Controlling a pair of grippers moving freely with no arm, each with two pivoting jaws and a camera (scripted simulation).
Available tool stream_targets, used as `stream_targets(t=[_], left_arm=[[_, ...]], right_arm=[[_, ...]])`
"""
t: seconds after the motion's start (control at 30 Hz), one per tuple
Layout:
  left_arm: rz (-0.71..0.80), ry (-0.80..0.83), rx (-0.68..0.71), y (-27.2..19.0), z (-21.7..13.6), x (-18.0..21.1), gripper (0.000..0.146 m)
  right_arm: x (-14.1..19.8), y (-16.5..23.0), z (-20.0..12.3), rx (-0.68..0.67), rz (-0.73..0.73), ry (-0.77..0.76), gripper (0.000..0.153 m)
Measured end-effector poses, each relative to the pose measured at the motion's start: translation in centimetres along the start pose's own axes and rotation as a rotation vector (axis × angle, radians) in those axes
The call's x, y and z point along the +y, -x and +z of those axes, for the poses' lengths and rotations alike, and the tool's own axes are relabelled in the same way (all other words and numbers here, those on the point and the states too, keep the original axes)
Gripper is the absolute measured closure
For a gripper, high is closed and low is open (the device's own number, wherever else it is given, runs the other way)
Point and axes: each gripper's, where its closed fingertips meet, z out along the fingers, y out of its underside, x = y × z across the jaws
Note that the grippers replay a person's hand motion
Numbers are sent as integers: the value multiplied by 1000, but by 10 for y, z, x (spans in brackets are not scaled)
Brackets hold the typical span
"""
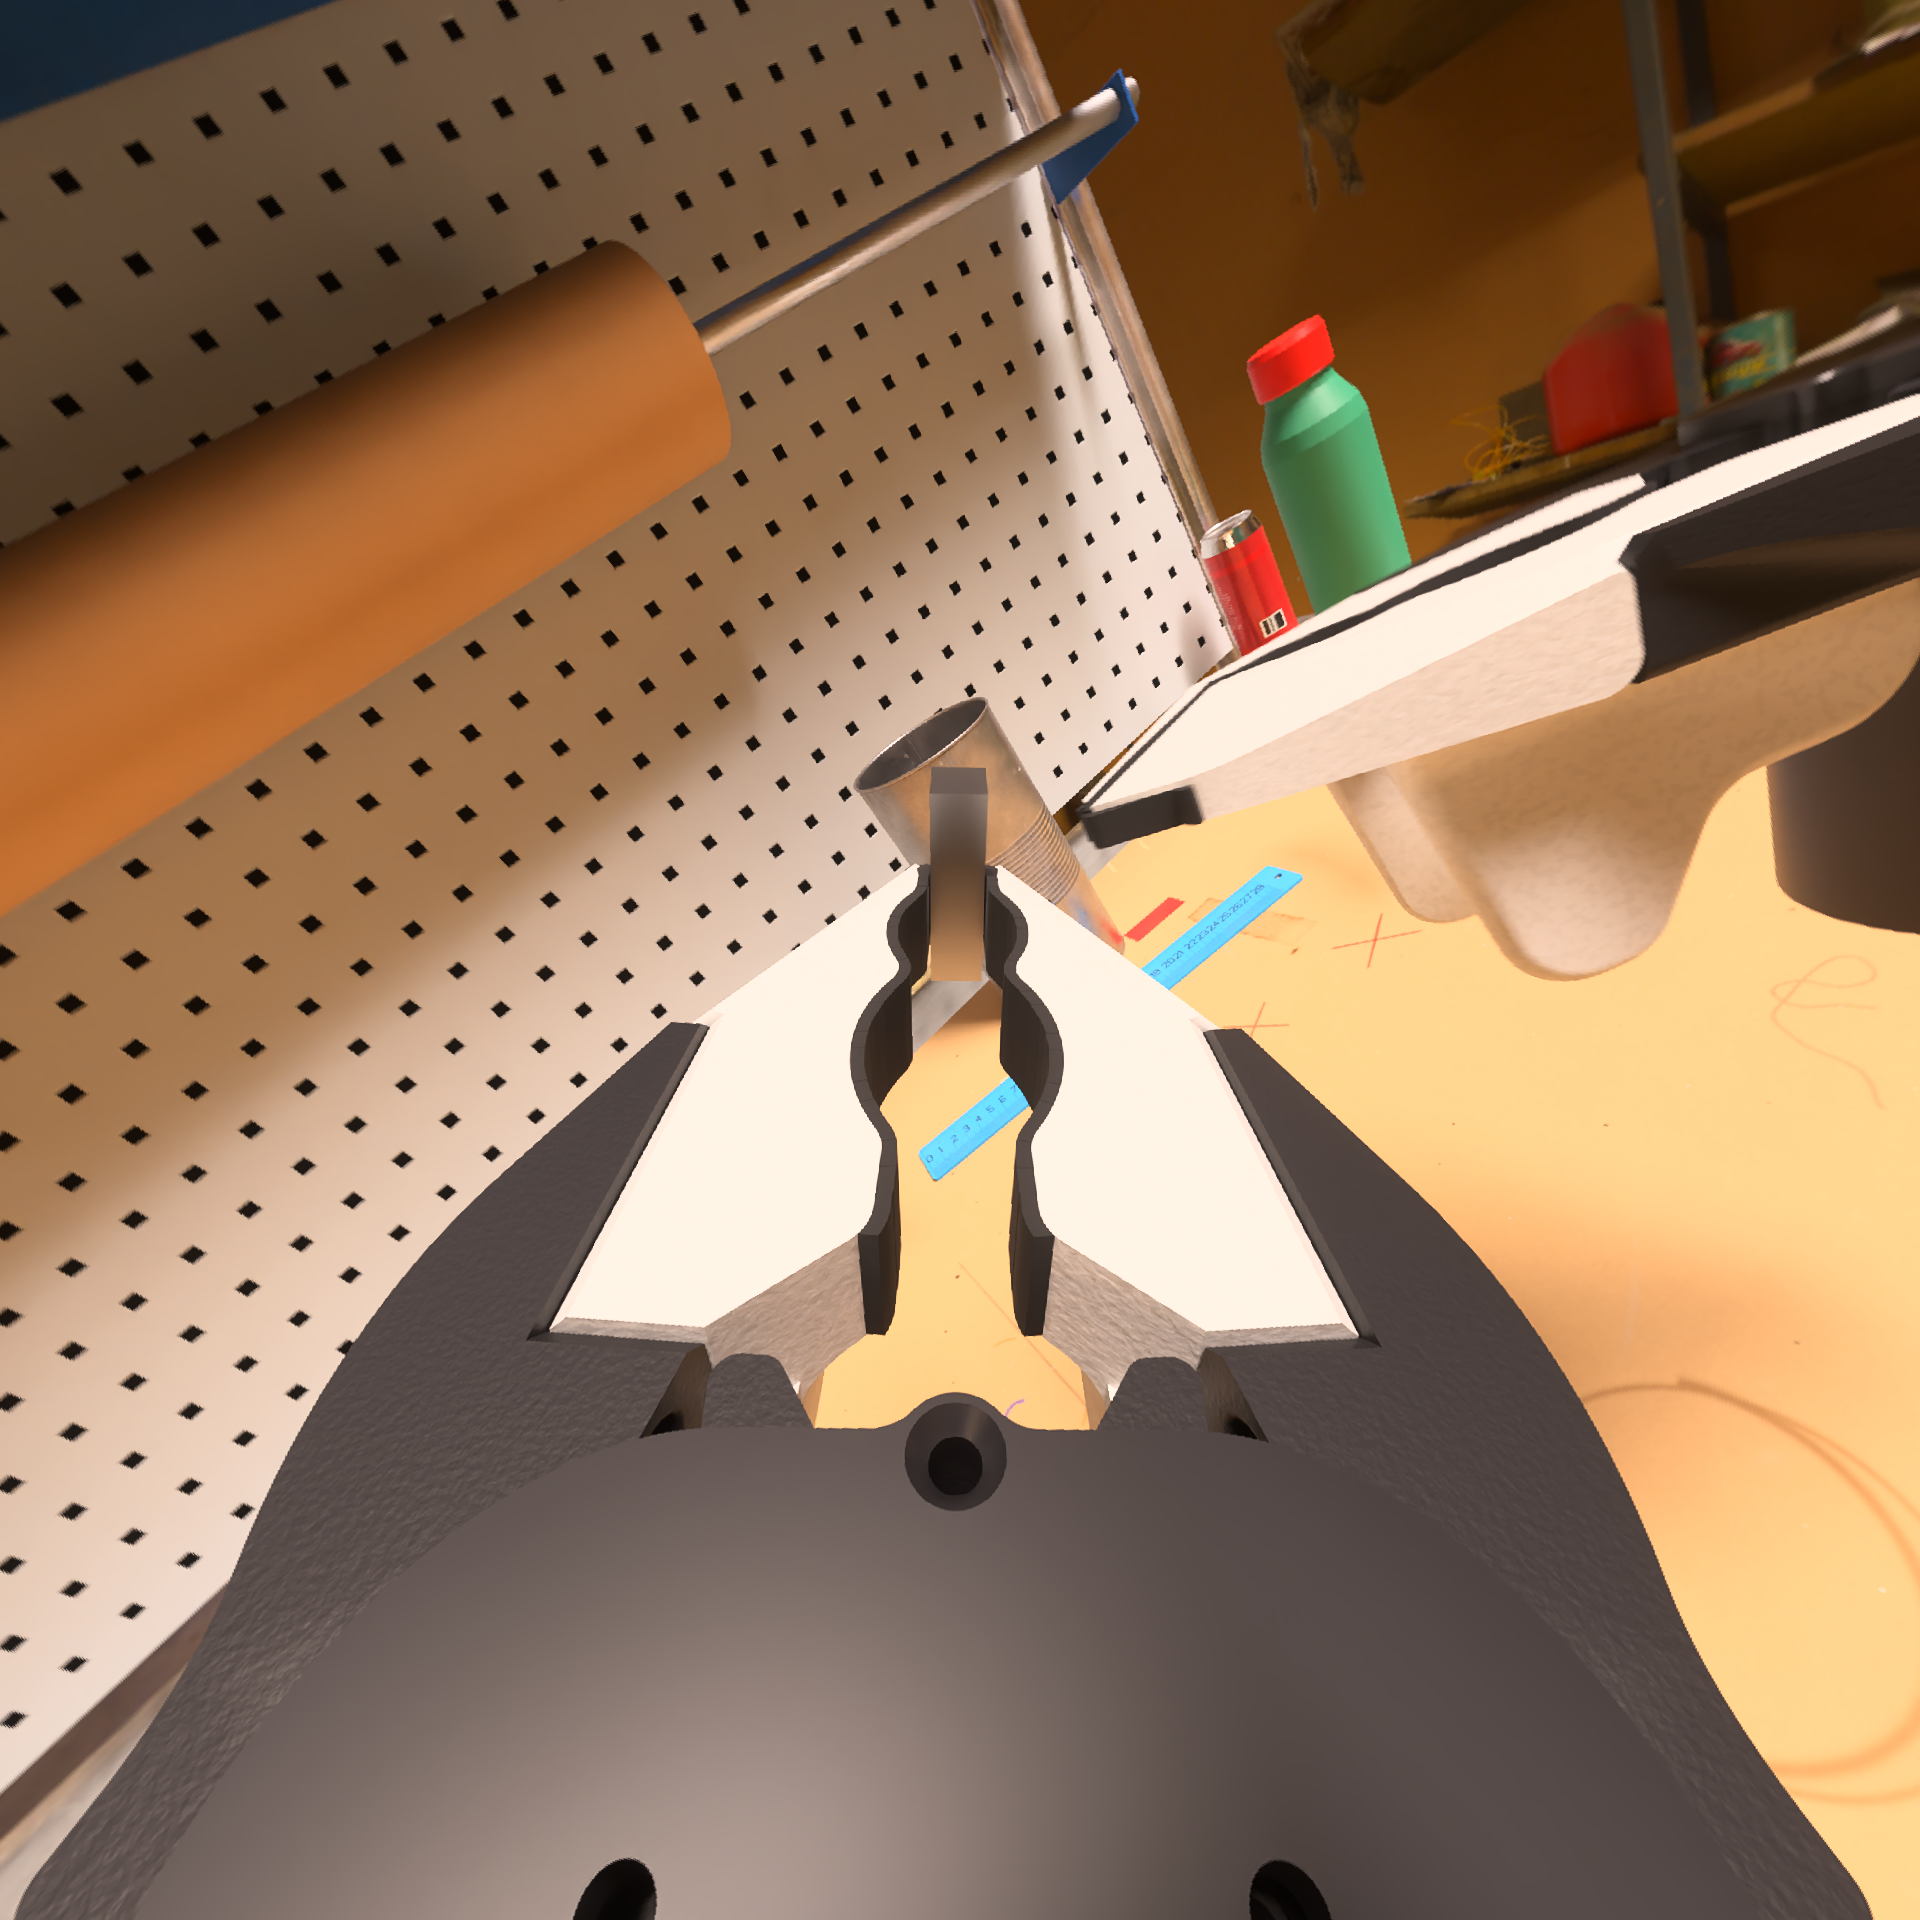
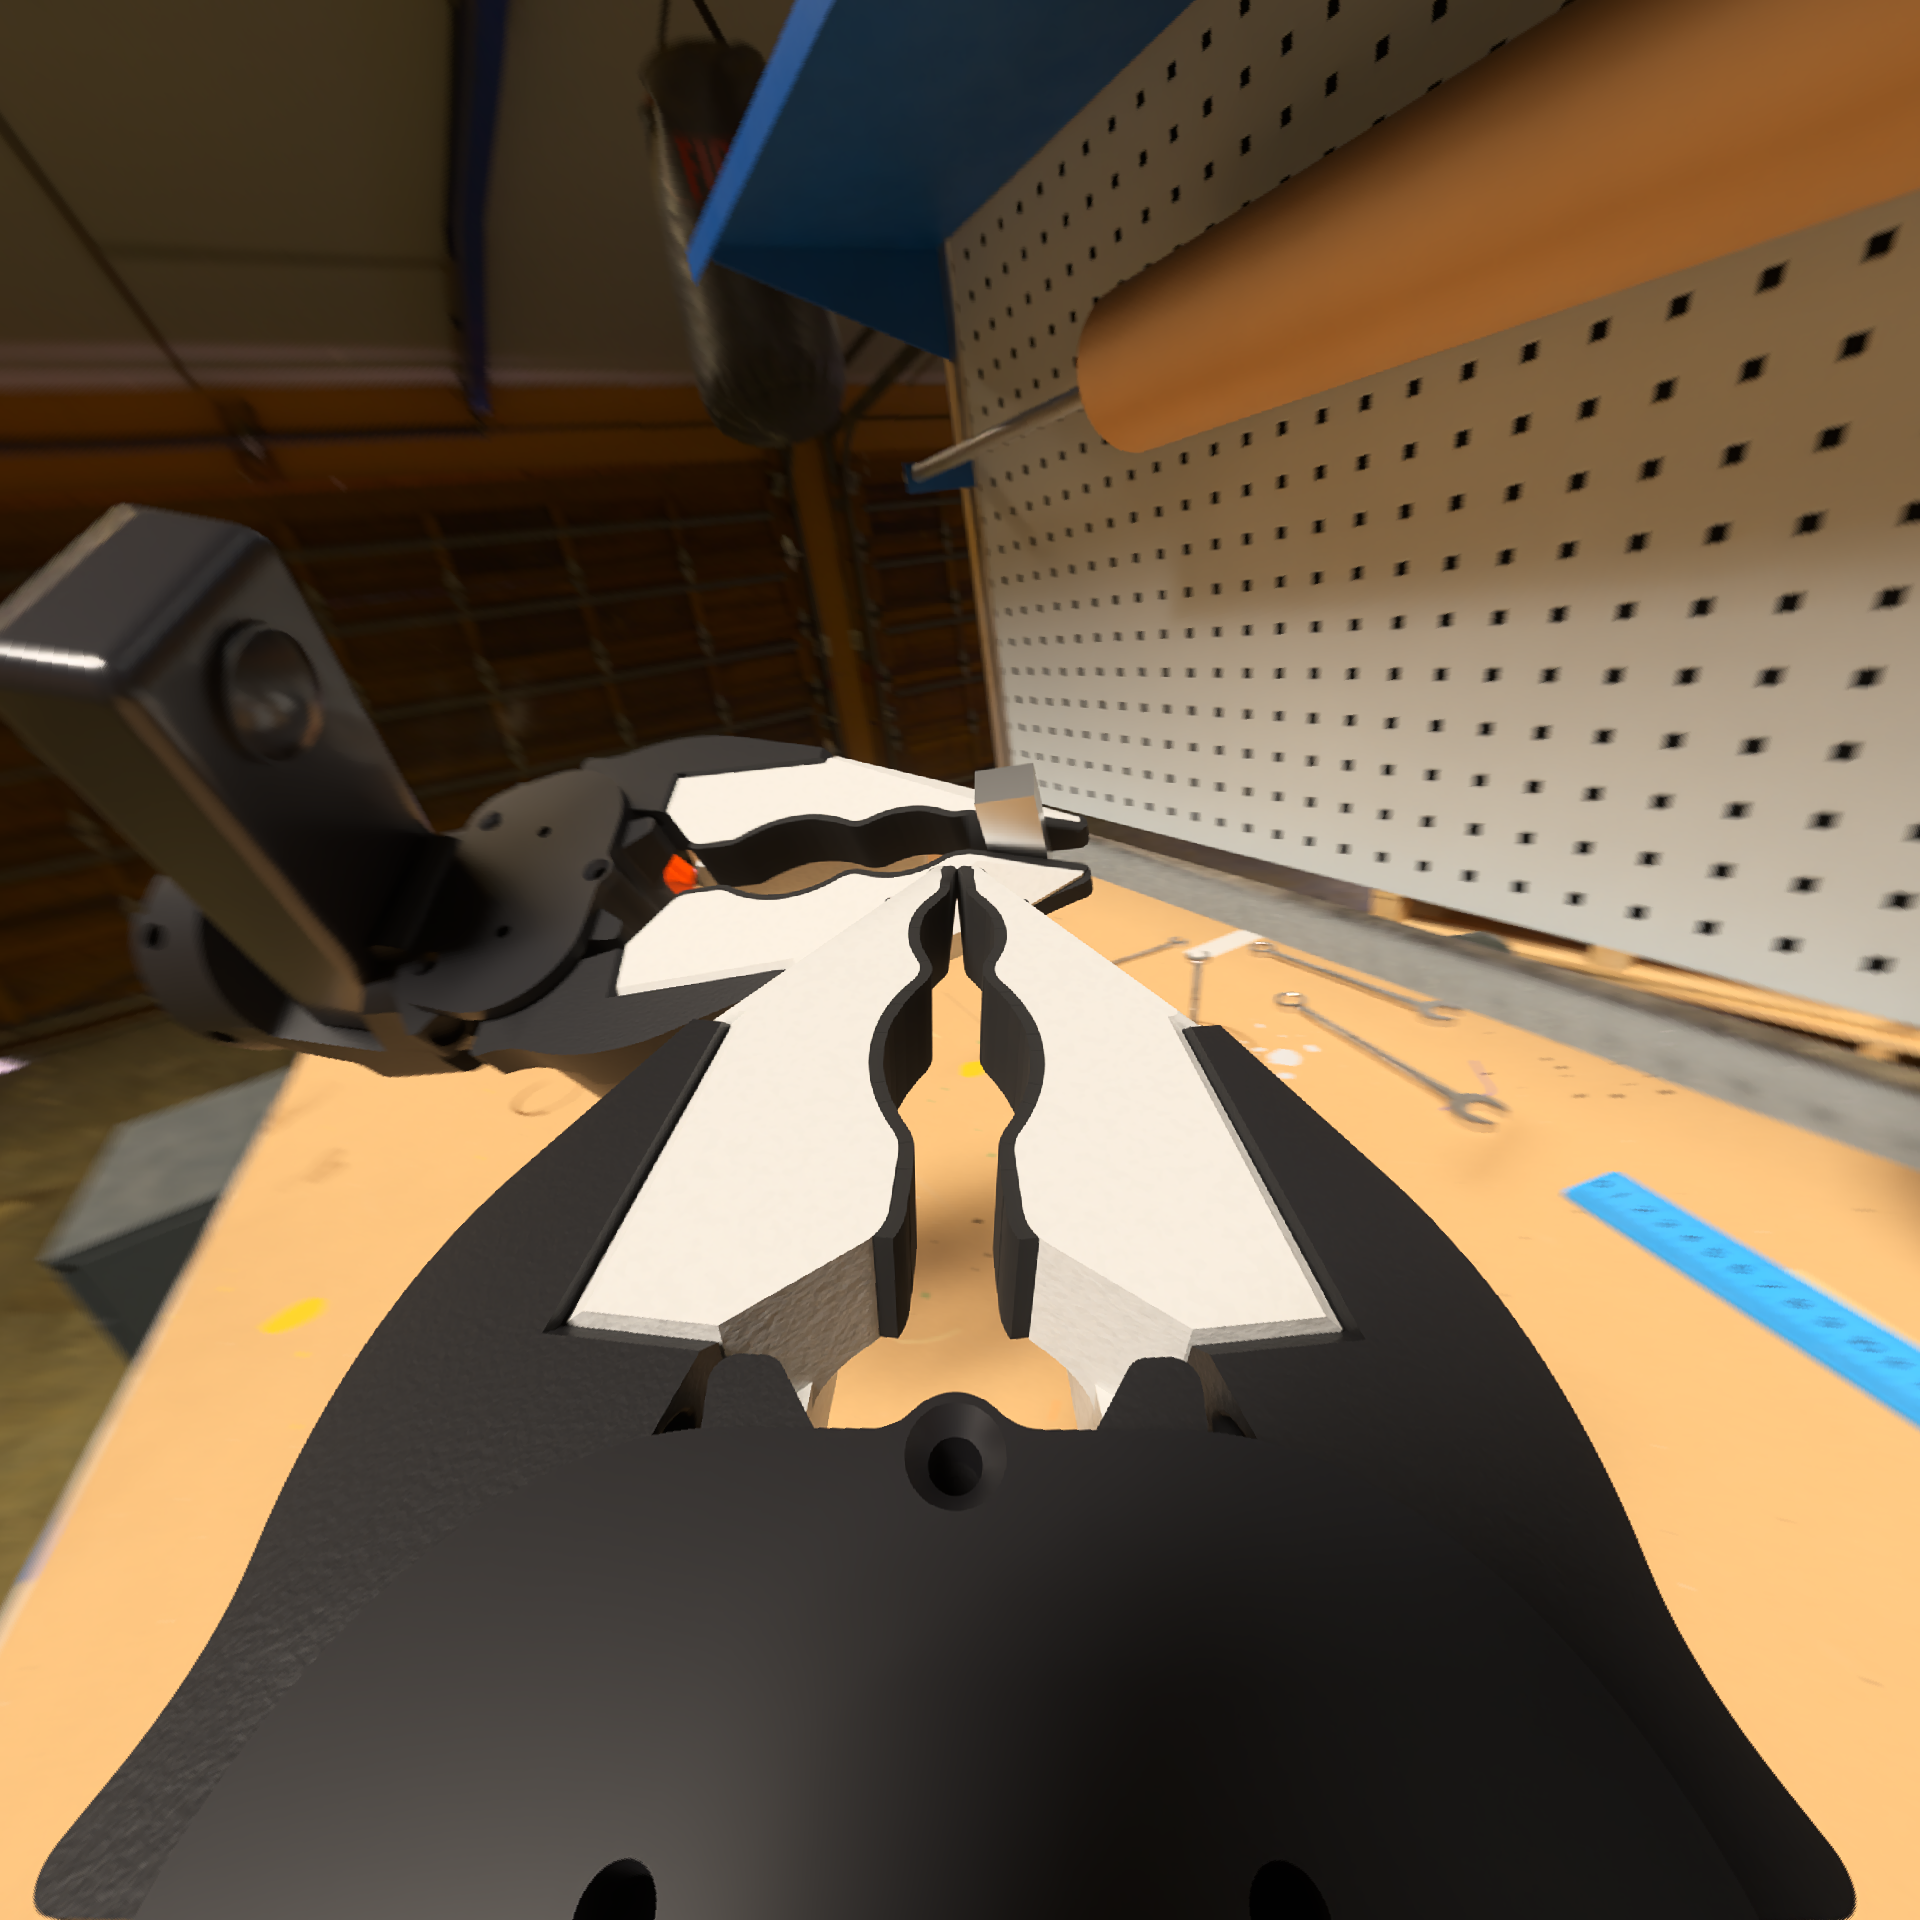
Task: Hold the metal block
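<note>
Blue ruler (image 1: 1091, 1049) middle hidden behind left claw (image 1: 957, 894); metal cup (image 1: 966, 800) base hidden; paper roll (image 1: 343, 540) cut off at frame edge.

Counter (image 2: 1558, 1558): light orange-tan top, faint scribbles and paint flecks. White pegboard (image 1: 582, 831) with dark square holes behind it, filling 9 to 12 o'clock in left wrist view, 1 to 3 o'clock in right. Brown paper roll (image 1: 343, 540) on a metal rod (image 1: 894, 218) across the board. Blue shelf (image 2: 831, 156) above. Far walls brown-orange, dim; metal shelving (image 1: 1683, 208) at 1 o'clock, left view

Printed scale on blue ruler (image 1: 1216, 930), red can (image 1: 1247, 582) label
</note>
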Motion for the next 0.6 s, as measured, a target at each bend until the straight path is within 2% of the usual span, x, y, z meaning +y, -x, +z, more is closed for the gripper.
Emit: stream_targets(t=[0.13,0.37,0.47,0.6], left_arm=[[-24,-23,15,5,-2,-3,137],[-14,-36,49,-3,-2,-5,137],[-4,-39,53,-5,-2,-6,137],[-4,-41,58,-8,-2,-7,137]], right_arm=[[-1,0,-2,-57,93,-24,153],[-3,-8,-1,27,18,-21,153],[0,-7,0,12,19,-4,143],[3,-5,1,-1,18,11,151]])
